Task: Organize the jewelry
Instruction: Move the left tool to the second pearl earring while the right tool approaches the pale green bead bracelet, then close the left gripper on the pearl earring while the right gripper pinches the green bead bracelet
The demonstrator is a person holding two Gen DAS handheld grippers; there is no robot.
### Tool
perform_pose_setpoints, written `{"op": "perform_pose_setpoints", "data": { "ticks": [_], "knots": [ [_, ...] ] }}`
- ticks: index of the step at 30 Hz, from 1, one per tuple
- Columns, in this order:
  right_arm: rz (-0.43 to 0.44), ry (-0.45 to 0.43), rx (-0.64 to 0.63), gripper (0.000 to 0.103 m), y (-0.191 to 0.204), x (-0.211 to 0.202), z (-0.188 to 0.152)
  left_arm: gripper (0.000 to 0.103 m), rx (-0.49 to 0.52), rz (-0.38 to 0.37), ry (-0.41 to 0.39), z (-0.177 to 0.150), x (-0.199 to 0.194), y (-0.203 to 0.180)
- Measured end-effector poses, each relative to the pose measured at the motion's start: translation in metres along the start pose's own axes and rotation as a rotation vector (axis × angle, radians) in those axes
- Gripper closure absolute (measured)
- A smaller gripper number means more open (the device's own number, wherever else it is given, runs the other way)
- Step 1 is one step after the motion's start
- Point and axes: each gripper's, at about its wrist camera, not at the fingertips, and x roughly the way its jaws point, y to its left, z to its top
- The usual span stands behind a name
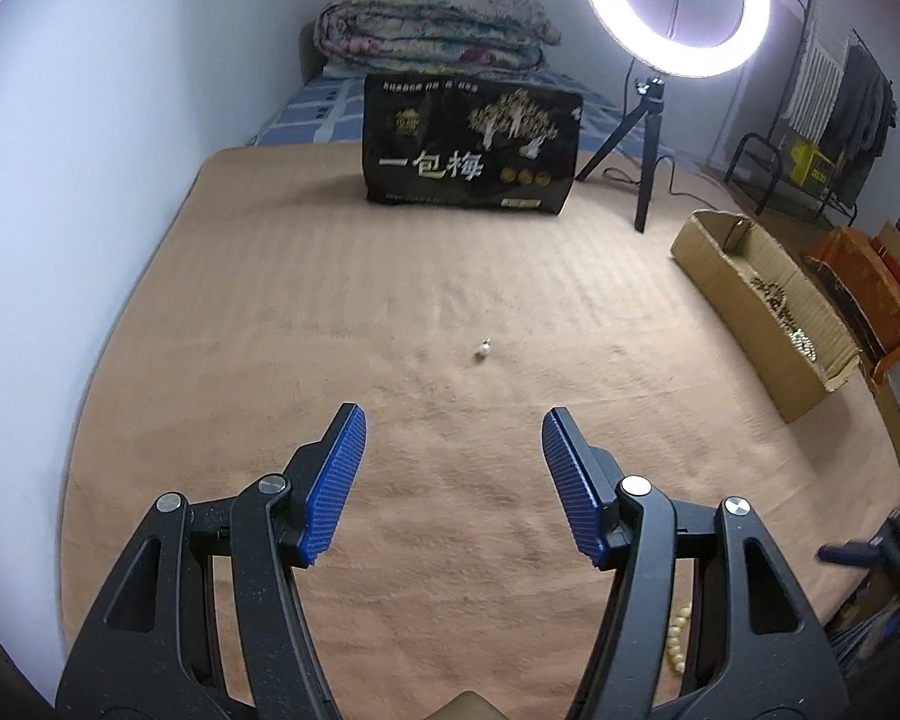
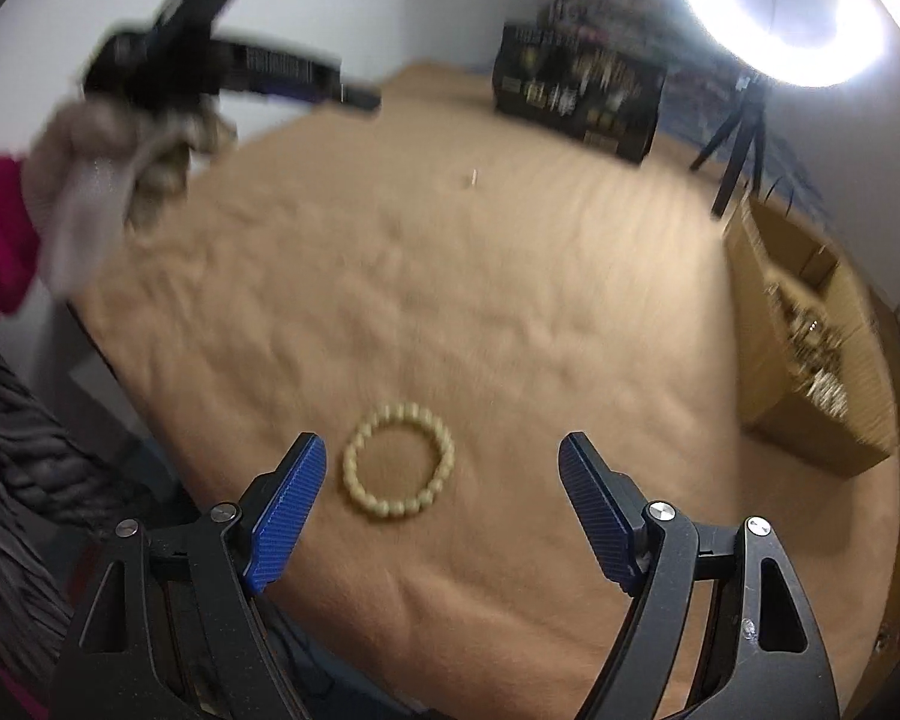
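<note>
Both wide apart: left hand-held gripper (image 1: 453,420) faces a tiny, hard-to-identify pearl piece (image 1: 484,349) on the bed (image 1: 390,276). Right hand-held gripper (image 2: 441,450) hovers over the blurred cream bead bracelet (image 2: 397,460); box (image 1: 750,306) contents indistinct.

Cream beaded bracelet (image 2: 398,460) on tan ribbed blanket (image 1: 390,276)

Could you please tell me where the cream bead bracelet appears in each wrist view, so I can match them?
Left wrist: only a bit of the bead bracelet shows, low right, behind the left gripper's right arm.
Right wrist: whole, lower centre, between the open right gripper's fingers.
Shared landmark: black package at the blanket's far end.
</note>
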Motion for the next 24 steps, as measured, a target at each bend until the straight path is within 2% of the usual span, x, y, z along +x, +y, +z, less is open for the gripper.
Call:
{"op": "perform_pose_setpoints", "data": {
  "ticks": [5,9,12,14,16,19,22,24],
  "knots": [
    [-0.007,0.073,0.022,0.024,-0.004,0.035,-0.009,0.04,0.02,0.018,0.014,0.001,0.024,0.004],
    [-0.021,0.11,0.031,0.047,-0.009,0.053,-0.008,0.04,0.049,0.014,0.017,0.004,0.046,-0.001],
    [-0.02,0.111,0.026,0.048,-0.008,0.059,-0.008,0.04,0.063,0.015,0.041,0.008,0.066,-0.004],
    [-0.026,0.105,0.011,0.053,-0.007,0.061,-0.005,0.04,0.077,0.016,0.051,0.01,0.078,-0.006],
    [-0.026,0.104,0.009,0.065,-0.009,0.063,-0.002,0.049,0.093,0.019,0.062,0.013,0.089,-0.01],
    [-0.014,0.097,0.039,0.081,-0.021,0.067,0.004,0.055,0.109,0.01,0.082,0.018,0.108,-0.014],
    [0.009,0.098,0.074,0.09,-0.031,0.07,0.007,0.062,0.113,0.002,0.099,0.023,0.126,-0.018],
    [0.02,0.096,0.086,0.092,-0.035,0.071,0.008,0.067,0.115,-0.003,0.105,0.025,0.135,-0.02]
  ]
}}
